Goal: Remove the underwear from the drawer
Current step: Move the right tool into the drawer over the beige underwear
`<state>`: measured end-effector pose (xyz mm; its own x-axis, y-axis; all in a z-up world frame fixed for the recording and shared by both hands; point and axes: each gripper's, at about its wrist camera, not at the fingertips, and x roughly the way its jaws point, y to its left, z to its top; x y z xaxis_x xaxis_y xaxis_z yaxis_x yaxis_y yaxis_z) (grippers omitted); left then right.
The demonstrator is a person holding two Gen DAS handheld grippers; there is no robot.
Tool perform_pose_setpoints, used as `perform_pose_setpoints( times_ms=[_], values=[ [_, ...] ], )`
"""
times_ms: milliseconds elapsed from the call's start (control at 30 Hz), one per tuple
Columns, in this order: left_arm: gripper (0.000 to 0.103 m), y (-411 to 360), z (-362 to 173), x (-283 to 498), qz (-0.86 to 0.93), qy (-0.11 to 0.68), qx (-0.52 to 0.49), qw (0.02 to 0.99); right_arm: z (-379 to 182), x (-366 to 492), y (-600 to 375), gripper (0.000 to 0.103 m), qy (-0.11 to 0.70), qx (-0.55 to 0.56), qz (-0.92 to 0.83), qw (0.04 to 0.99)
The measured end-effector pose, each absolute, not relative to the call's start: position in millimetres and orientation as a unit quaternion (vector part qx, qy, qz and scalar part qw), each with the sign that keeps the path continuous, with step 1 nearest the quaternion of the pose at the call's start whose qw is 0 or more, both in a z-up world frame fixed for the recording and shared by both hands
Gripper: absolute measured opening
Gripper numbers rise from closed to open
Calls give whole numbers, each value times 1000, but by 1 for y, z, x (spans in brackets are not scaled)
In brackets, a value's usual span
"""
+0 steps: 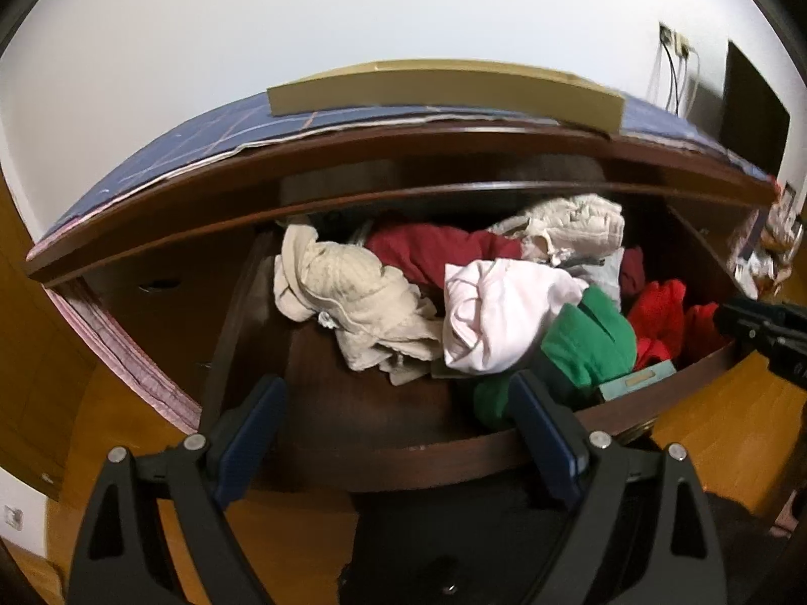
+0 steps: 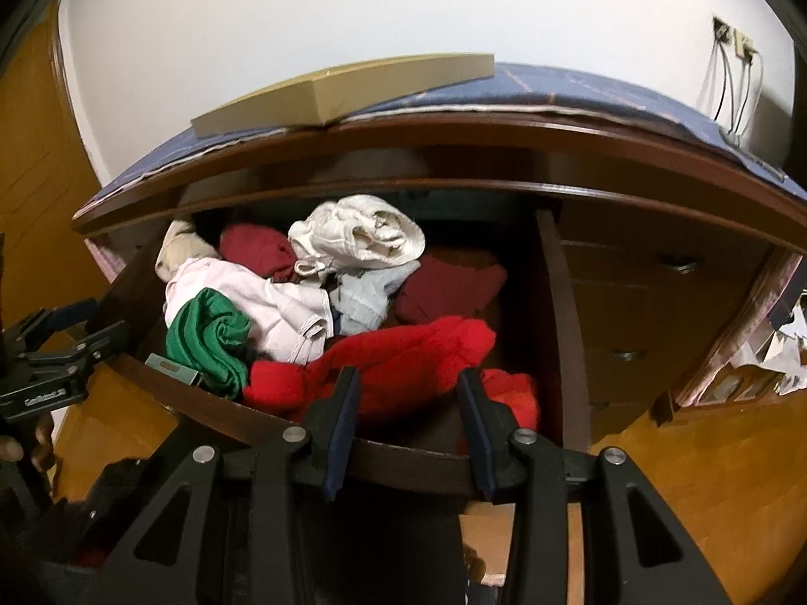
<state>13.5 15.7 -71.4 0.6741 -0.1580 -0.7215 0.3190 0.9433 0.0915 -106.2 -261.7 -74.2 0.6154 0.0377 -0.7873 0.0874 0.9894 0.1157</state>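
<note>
- Zero garments removed; drawer (image 1: 454,459) stood open, heaped with underwear (image 1: 504,312).
- Left gripper (image 1: 398,403): fingers spread wide, empty.
- Right gripper (image 2: 408,388): fingers partly parted, gripping nothing.

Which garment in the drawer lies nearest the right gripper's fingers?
The bright red garment, bunched against the drawer's front wall just beyond the right gripper; the others lie further back.

The open drawer (image 2: 413,459) juts forward from the dresser (image 2: 655,302), heaped with crumpled underwear (image 2: 393,363) from front rim to back. A flat box (image 2: 343,91) lies on the mat (image 2: 580,88) that covers the dresser top, against the wall (image 2: 353,5). The left gripper (image 1: 398,403) hangs over the drawer's left front, the right gripper (image 2: 408,388) over its right front.
</note>
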Motion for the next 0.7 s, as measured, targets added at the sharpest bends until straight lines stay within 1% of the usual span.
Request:
perform_pose_setpoints(
  times_ms=[133, 367, 700],
  values=[
    [91, 11, -74, 10, -129, 385, 129, 905, -77, -111, -265, 42, 460, 79, 9, 884],
    [90, 15, -75, 19, -132, 401, 115, 899, -79, -108, -260, 42, 477, 64, 13, 877],
    [90, 20, -78, 22, -148, 412, 86, 895, -80, -111, -266, 42, 463, 82, 21, 882]
  ],
)
